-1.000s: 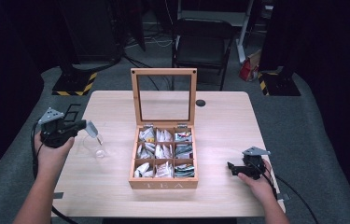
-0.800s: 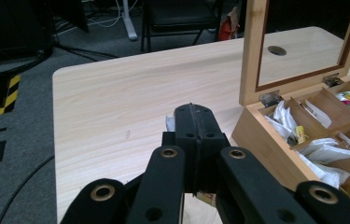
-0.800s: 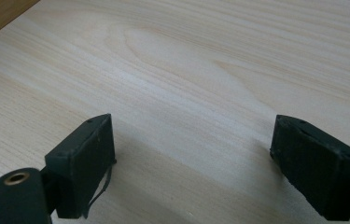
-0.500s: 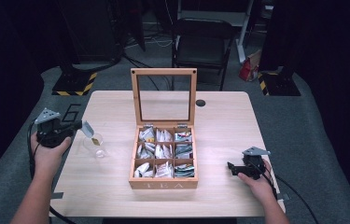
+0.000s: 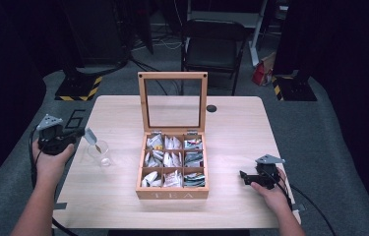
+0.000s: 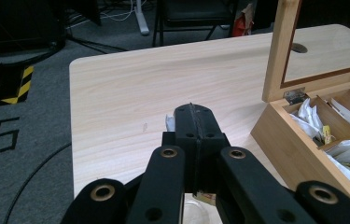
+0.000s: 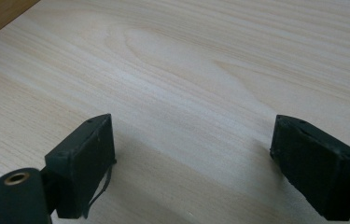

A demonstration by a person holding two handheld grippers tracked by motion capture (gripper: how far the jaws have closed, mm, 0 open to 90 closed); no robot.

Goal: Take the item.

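Note:
My left gripper (image 5: 80, 132) hovers over the table's left side, shut on a small white tea-bag paper (image 5: 90, 135). In the left gripper view the jaws of this gripper (image 6: 194, 111) are pressed together and a corner of that paper (image 6: 169, 122) sticks out on their left. Just below it stands a clear glass (image 5: 102, 154) with something brown inside; its rim (image 6: 192, 208) shows under the jaws. A wooden tea box (image 5: 172, 194) sits mid-table with its glass lid upright, its compartments holding several tea bags. My right gripper (image 5: 244, 177) rests open on the table, right of the box, with bare wood between its jaws (image 7: 191, 144).
The table has a black cable hole (image 5: 212, 108) behind the box. A folding chair (image 5: 214, 46) stands beyond the far edge. The box wall (image 6: 284, 140) lies close on the right of my left gripper. Grey floor with a painted 6 (image 6: 3, 135) borders the left edge.
My left gripper has drifted slightly to the left with the paper still in it, staying over the glass. The right gripper has not moved.

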